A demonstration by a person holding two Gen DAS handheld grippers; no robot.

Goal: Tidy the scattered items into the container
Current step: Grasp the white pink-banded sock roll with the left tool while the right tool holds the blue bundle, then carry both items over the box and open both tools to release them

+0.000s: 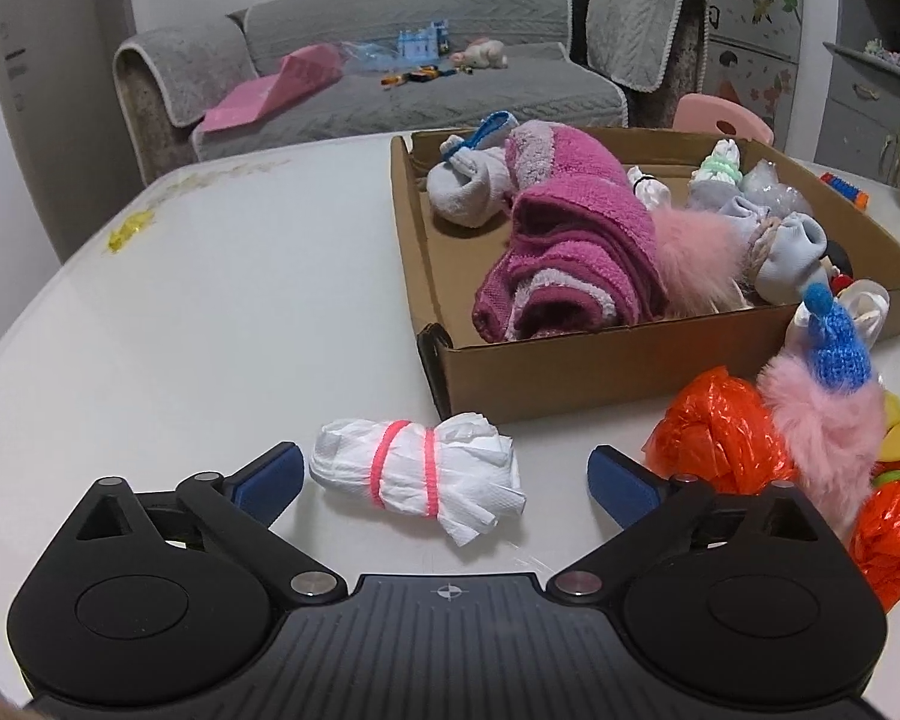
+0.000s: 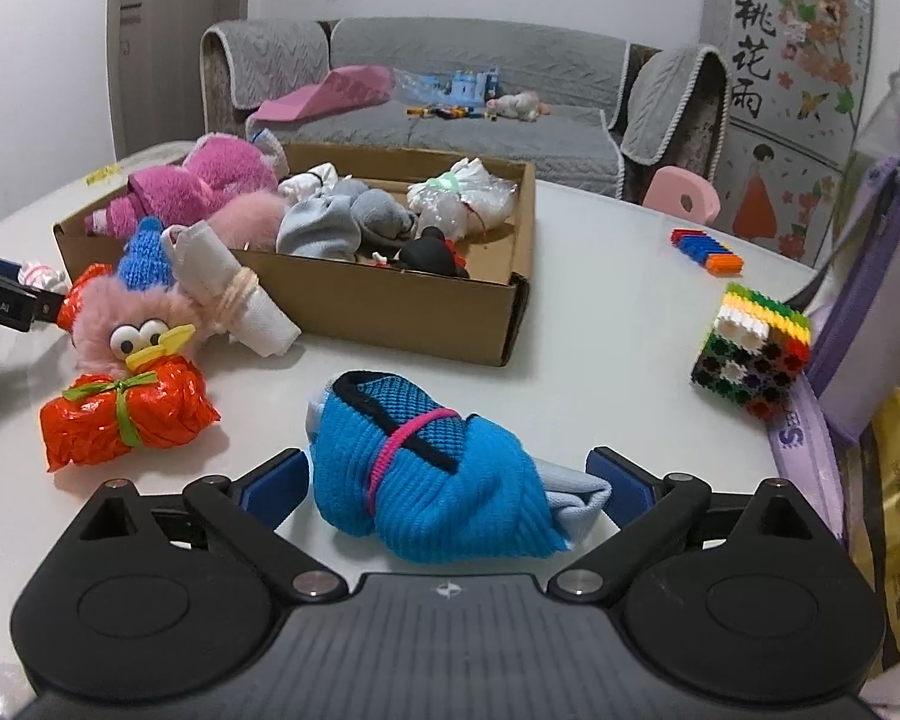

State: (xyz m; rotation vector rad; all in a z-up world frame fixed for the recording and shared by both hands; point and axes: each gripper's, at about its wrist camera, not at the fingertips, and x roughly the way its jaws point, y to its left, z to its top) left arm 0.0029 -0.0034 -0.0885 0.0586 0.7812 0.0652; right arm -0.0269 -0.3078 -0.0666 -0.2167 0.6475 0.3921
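A shallow cardboard box (image 1: 570, 372) (image 2: 390, 306) on the white table holds a magenta towel (image 1: 570, 240), rolled socks and a pink fluffy item. My left gripper (image 1: 444, 474) is open around a white paper bundle (image 1: 426, 474) with pink bands, lying on the table in front of the box. My right gripper (image 2: 450, 480) is open around a blue knit bundle (image 2: 444, 480) with a pink band, also on the table. A pink fluffy toy with a blue hat (image 2: 144, 306) (image 1: 822, 408), orange plastic bundles (image 2: 126, 414) (image 1: 714, 438) and a white cloth roll (image 2: 234, 300) lie beside the box.
A multicoloured block cube (image 2: 750, 354) and a small brick strip (image 2: 708, 249) lie on the table to the right. A purple bag (image 2: 882, 312) and a glass jar (image 2: 894, 114) stand at the right edge. A grey sofa (image 1: 390, 78) is behind the table.
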